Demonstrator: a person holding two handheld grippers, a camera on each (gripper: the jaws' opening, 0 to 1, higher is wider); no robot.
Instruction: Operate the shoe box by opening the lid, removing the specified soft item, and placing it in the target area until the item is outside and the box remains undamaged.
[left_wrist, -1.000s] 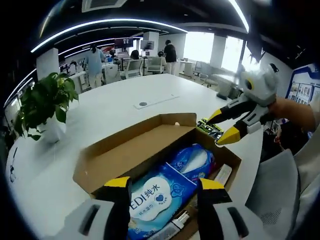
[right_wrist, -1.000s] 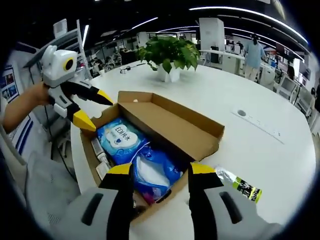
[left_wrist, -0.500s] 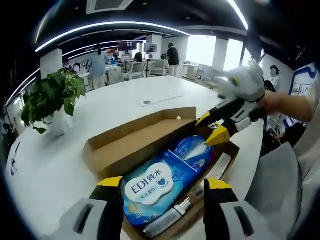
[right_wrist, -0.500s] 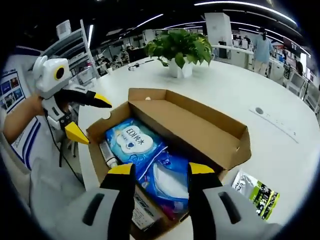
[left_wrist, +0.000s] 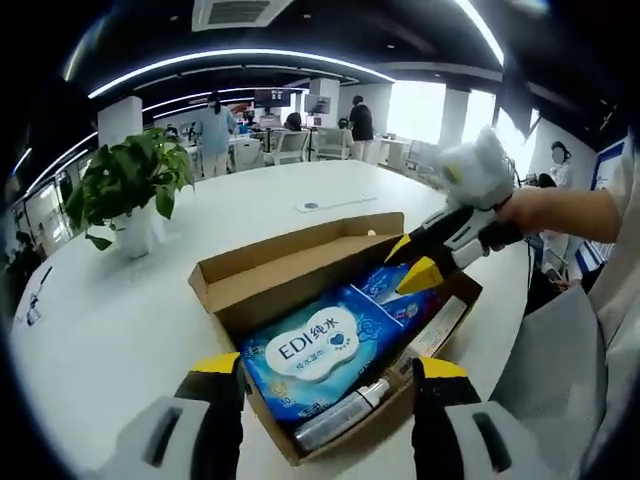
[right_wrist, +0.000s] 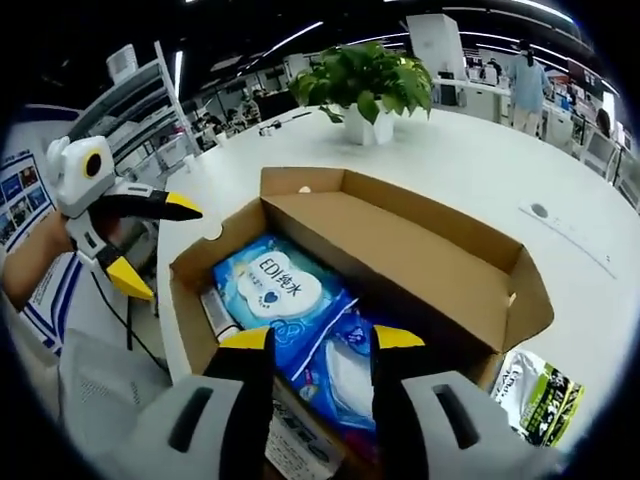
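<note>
Left gripper view: the left gripper (left_wrist: 320, 385) gapes empty, the wipes pack (left_wrist: 318, 355) lying between its fingers in the open shoe box (left_wrist: 300, 262); the risk, I judge, is a jaw snagging cardboard. Right gripper view: the right gripper (right_wrist: 311, 350) is spread, holding nothing, poised over the second blue pack (right_wrist: 345, 365).

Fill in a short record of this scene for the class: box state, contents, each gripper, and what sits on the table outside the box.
box: cardboard shoe box, lid open
contents: blue wet-wipes pack, second blue soft pack, small bottle
left gripper: open, at the box's near end
right gripper: open, over the second pack
outside: green packet, potted plant on white table
</note>
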